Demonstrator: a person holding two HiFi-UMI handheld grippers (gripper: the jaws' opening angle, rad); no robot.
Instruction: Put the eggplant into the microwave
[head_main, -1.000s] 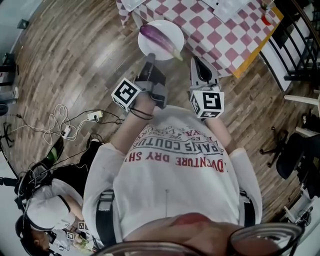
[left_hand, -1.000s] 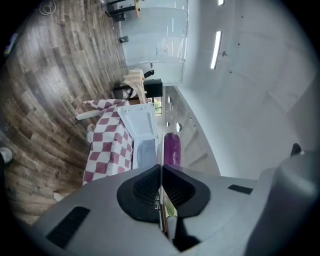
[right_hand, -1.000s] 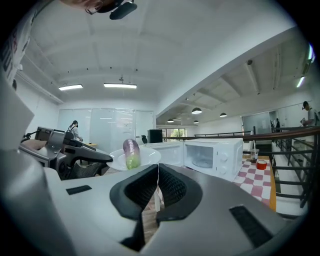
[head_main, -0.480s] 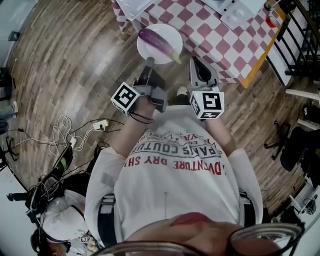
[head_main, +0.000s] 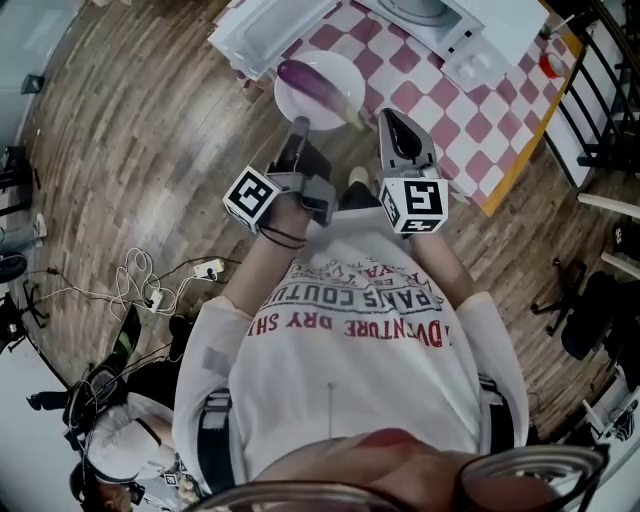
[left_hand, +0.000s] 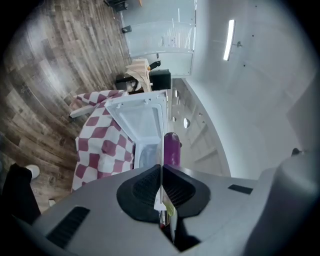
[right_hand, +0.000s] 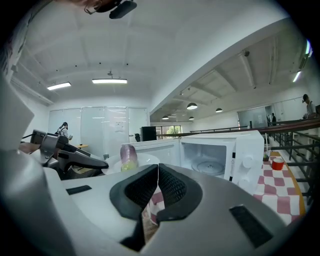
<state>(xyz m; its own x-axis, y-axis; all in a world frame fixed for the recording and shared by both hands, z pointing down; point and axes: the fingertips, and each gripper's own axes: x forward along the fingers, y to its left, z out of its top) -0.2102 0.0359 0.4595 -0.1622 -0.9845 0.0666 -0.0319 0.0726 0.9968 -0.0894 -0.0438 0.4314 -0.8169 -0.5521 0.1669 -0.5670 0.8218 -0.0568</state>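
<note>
My left gripper (left_hand: 161, 167) has its jaws clamped on the plate (head_main: 298, 98) rim, with the eggplant (head_main: 315, 82) lying on top. My right gripper (right_hand: 158, 167) is pinched together on nothing. Both are just short of the microwave (right_hand: 247, 150), whose door's open, so I'd say the loading's all left.

Left gripper (head_main: 298, 124), right gripper (head_main: 389, 117) side by side, jaws together

microwave (head_main: 490, 30) now in view, plate (head_main: 296, 102) with eggplant (head_main: 316, 80) carried nearer
</note>
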